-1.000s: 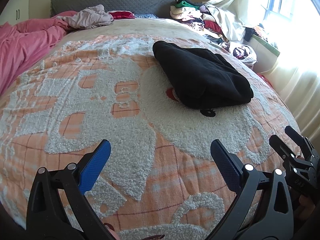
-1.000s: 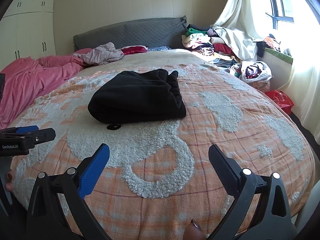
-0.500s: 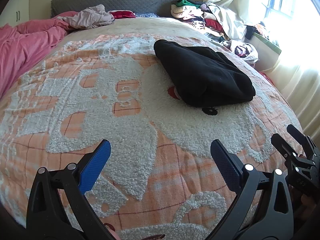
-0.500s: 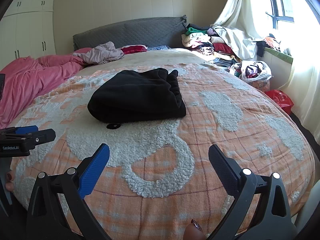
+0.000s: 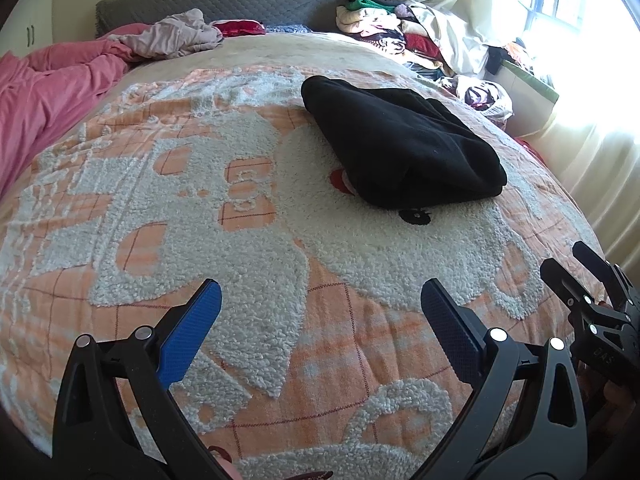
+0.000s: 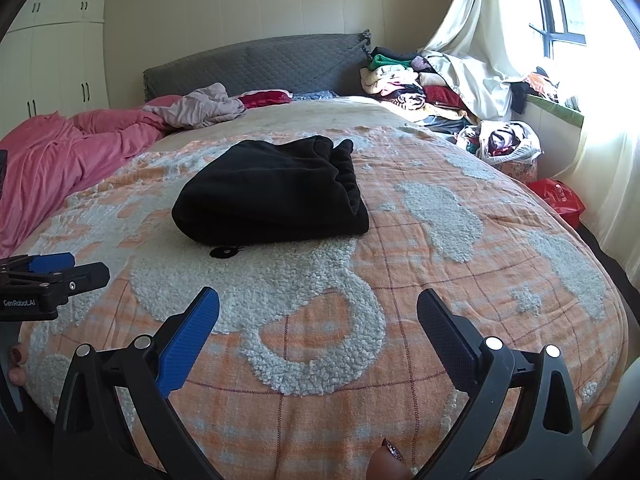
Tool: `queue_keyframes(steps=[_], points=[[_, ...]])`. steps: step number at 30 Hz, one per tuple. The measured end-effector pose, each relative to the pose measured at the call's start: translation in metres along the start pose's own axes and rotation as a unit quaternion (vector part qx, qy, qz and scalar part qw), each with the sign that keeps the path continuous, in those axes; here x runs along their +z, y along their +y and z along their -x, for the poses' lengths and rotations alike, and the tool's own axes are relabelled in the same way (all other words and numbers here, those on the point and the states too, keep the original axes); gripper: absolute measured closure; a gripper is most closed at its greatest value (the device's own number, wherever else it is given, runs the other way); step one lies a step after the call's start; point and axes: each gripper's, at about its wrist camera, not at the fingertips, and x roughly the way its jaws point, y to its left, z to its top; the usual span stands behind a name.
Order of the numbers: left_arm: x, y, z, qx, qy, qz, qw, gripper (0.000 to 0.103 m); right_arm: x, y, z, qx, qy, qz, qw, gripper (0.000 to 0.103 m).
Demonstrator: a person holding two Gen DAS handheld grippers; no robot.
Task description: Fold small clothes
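Folded black garment [image 5: 400, 148] lies well beyond left gripper [image 5: 320, 312]; right gripper [image 6: 318, 316] likewise; both released.

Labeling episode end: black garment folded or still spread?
Folded. The black garment lies as a compact layered bundle on the orange blanket; stacked edges show on its right side. Neither gripper touches it.

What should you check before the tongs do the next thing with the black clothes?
1. Left tongs open and empty: ok.
2. Right tongs open and empty: ok.
3. Black garment folded into a bundle on the blanket: ok.
4. Both tongs apart from the garment: ok.
5. Fold neat underneath: cannot tell.
6. Next small garment within reach: not ok, only far piles by the headboard.
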Motion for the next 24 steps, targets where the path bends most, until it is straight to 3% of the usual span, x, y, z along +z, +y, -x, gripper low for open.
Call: queue_keyframes(steps=[5, 9, 11, 13, 15, 17, 19, 22, 24], points=[[0.001, 0.017, 0.006, 0.008, 0.000, 0.024, 0.9997, 0.010, 0.018, -0.044, 0.041, -0.100, -0.069, -0.048, 0.991, 0.004], [0.008, 0.072, 0.022, 0.037, -0.015, 0.076, 0.9963, 0.009, 0.022, -0.129, 0.085, -0.189, -0.079, -0.147, 0.968, 0.004], [0.013, 0.112, 0.029, 0.075, -0.017, 0.103, 0.9916, 0.009, 0.009, -0.177, 0.105, -0.239, -0.076, -0.192, 0.949, 0.004], [0.016, 0.160, 0.034, 0.120, -0.009, 0.129, 0.9842, 0.009, -0.014, -0.230, 0.123, -0.306, -0.062, -0.237, 0.920, 0.005], [0.017, 0.213, 0.037, 0.170, -0.002, 0.158, 0.9727, 0.009, -0.046, -0.284, 0.139, -0.377, -0.036, -0.279, 0.883, 0.005], [0.017, 0.273, 0.043, 0.242, 0.006, 0.183, 0.9529, 0.009, -0.084, -0.335, 0.153, -0.463, 0.006, -0.314, 0.829, 0.005], [0.016, 0.328, 0.048, 0.294, 0.013, 0.205, 0.9332, 0.009, -0.118, -0.379, 0.166, -0.512, 0.042, -0.348, 0.785, 0.005], [0.015, 0.403, 0.054, 0.349, 0.031, 0.249, 0.9030, 0.009, -0.154, -0.422, 0.175, -0.541, 0.085, -0.381, 0.746, 0.005], [0.015, 0.448, 0.055, 0.360, 0.031, 0.272, 0.8920, 0.009, -0.174, -0.439, 0.173, -0.542, 0.113, -0.399, 0.731, 0.005]])
